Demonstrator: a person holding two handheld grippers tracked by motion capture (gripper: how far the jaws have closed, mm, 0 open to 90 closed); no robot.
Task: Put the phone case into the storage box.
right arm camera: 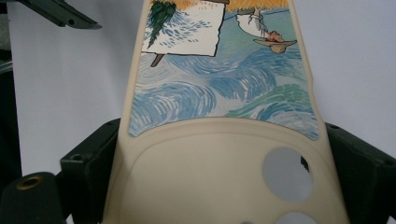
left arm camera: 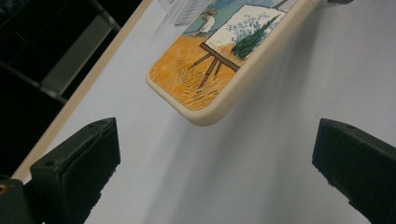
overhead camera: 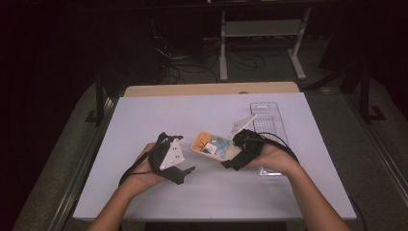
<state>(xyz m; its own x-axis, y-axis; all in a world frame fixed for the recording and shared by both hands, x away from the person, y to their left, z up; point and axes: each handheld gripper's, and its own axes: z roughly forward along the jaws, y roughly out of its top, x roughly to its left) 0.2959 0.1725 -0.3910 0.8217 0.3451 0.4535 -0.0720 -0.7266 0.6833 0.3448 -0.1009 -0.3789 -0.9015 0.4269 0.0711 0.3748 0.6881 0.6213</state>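
Note:
A cream phone case (overhead camera: 210,145) with a painted picture of a field, an easel and blue swirls hangs slightly above the white table (overhead camera: 144,120). My right gripper (overhead camera: 234,157) is shut on its camera-hole end, and in the right gripper view the jaws press both long edges of the case (right arm camera: 219,93). My left gripper (overhead camera: 185,174) is open to the left of the case, with nothing between its jaws. In the left gripper view the rounded corner of the case (left arm camera: 219,60) floats just beyond the left gripper (left arm camera: 215,140), not touching it.
A clear plastic packaging tray (overhead camera: 267,118) lies to the right of the case, partly under the right hand. A white card flap (overhead camera: 243,123) sticks up beside it. Past the table's far wooden edge (overhead camera: 207,89) are cables and a metal stand.

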